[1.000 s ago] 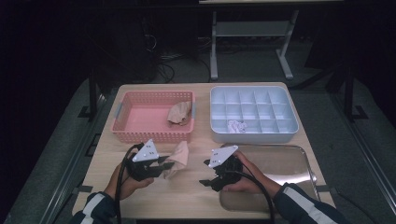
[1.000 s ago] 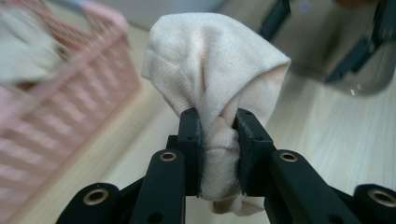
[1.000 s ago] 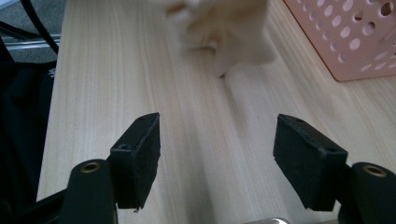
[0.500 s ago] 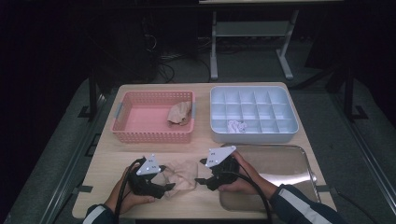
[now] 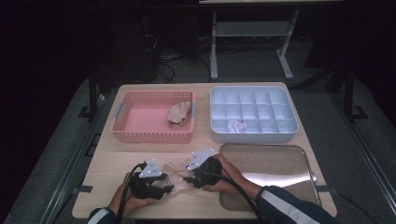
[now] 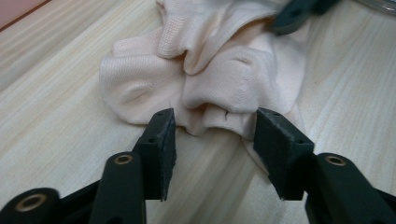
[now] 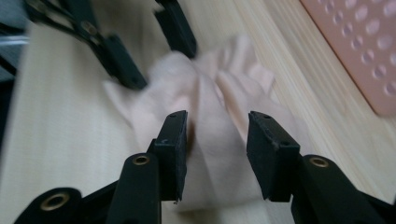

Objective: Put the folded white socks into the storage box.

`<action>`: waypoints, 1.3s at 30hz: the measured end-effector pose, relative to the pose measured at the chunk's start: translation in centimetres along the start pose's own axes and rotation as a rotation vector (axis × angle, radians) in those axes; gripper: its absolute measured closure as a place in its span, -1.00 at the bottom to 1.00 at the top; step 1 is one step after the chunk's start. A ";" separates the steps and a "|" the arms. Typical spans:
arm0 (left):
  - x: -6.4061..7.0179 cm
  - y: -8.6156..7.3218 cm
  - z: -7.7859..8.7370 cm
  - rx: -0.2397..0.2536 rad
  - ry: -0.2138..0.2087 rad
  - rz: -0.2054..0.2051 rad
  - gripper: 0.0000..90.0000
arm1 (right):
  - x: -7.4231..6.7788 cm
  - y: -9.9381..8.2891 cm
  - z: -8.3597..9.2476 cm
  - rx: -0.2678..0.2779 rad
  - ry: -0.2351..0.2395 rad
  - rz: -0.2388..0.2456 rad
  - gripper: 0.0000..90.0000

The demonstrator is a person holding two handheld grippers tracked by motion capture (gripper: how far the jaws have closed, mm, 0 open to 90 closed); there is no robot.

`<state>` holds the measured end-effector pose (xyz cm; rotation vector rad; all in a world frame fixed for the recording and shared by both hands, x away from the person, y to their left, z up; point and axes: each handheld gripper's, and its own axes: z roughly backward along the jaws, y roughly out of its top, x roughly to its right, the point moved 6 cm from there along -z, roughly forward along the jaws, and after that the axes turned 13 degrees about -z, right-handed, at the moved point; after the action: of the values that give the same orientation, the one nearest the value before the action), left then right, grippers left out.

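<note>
The pale pink sock (image 6: 205,79) lies crumpled on the wooden counter (image 5: 140,154), near its front edge, between the two claws and just left of the metal tray (image 5: 280,163). It is bunched into folds, so which end is toe or cuff I cannot tell; in the high view its long axis runs roughly across the counter, from one claw to the other.

The left claw (image 6: 212,140) sits low at one end with its jaws apart, astride the sock's near edge; a fold lies between the pads, which are not pressing on it. These jaws have just been closing. The right claw (image 7: 215,144) comes in from the opposite end, its jaws also apart over a ridge of cloth and likewise just closing (this view is a little blurred, so contact at the pads is hard to judge).

Taking the sock at opposite ends looks meant to let the two hands pull it out flat or fold it.

Farther back stand a pink basket (image 5: 140,133) holding a tan crumpled sock (image 5: 180,113), and a pale blue divided box (image 5: 254,135) with a small white bundle (image 5: 236,126) in one front compartment.
</note>
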<state>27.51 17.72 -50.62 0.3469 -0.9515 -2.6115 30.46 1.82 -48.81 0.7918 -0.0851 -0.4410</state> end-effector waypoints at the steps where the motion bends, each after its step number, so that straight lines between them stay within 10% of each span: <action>1: 0.0 0.0 0.0 -0.001 0.001 -0.006 0.07 | 0.2 -0.2 -0.3 -0.012 -0.008 -0.010 0.29; 7: -0.6 -0.4 0.4 -0.033 0.035 -0.021 0.23 | 1.3 -1.5 -1.1 -0.063 -0.003 -0.030 0.56; 19: -4.1 0.9 1.0 0.093 0.159 0.121 0.06 | 1.7 -1.6 -1.1 -0.051 0.009 -0.015 0.61; 28: -4.7 1.1 -2.0 0.003 0.141 0.088 0.12 | 1.8 -1.6 -0.6 -0.044 0.005 -0.009 0.82; 39: -8.9 -3.3 1.6 -0.060 0.301 0.190 0.12 | 1.8 -1.8 0.7 -0.035 0.033 -0.038 0.85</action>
<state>34.32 24.45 -50.61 0.5847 -0.7623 -2.3261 31.28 -0.50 -49.77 0.7666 -0.0319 -0.4642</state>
